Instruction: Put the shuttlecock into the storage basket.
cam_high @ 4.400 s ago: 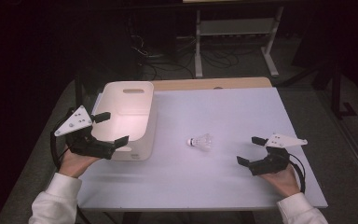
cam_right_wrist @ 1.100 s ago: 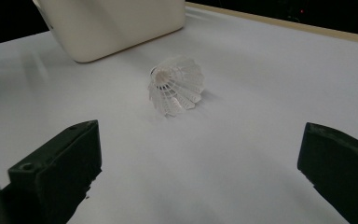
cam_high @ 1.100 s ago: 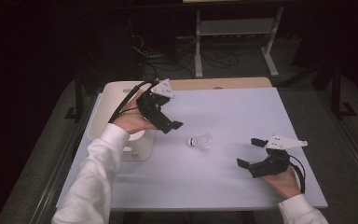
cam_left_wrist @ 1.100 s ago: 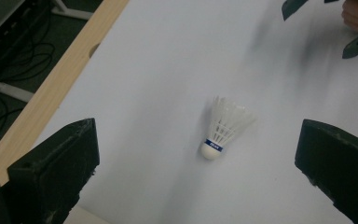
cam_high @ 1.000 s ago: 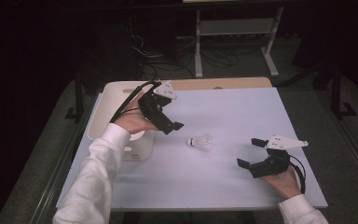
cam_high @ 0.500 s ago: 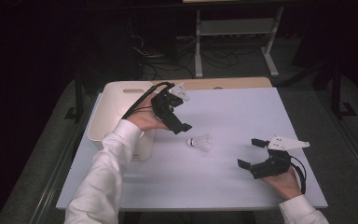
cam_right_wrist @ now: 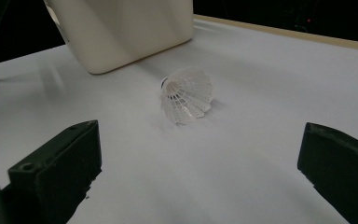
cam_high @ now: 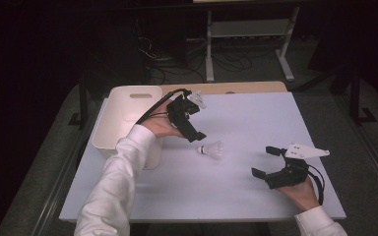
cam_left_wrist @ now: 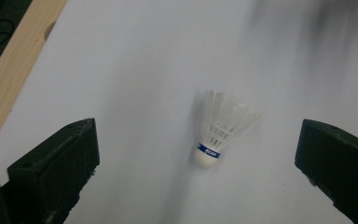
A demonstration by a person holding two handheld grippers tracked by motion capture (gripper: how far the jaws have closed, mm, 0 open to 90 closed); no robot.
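Shuttlecock (cam_high: 211, 149) lies on its side on the white table (cam_high: 256, 206), near the middle of the top and a little toward the left edge; cork end points toward the bin, feather skirt toward the right edge. In the left gripper view the shuttlecock (cam_left_wrist: 219, 129) has a white cork with a blue band and sits on bare surface between the two jaws, touching neither. Left gripper (cam_high: 193, 129) hovers just beside and above the shuttlecock on its far-left side, jaws spread wide, nothing held; whether it touches the table cannot be told. White bin (cam_high: 128, 115) stands at the far-left corner of the table, upright, open top, just left of the left hand (cam_high: 161, 126). Right gripper (cam_high: 267, 162) rests near the near-right corner, well apart from the shuttlecock, jaws wide open and empty. In the right gripper view the shuttlecock (cam_right_wrist: 186, 95) lies between that gripper and the bin (cam_right_wrist: 121, 32), skirt facing the camera.
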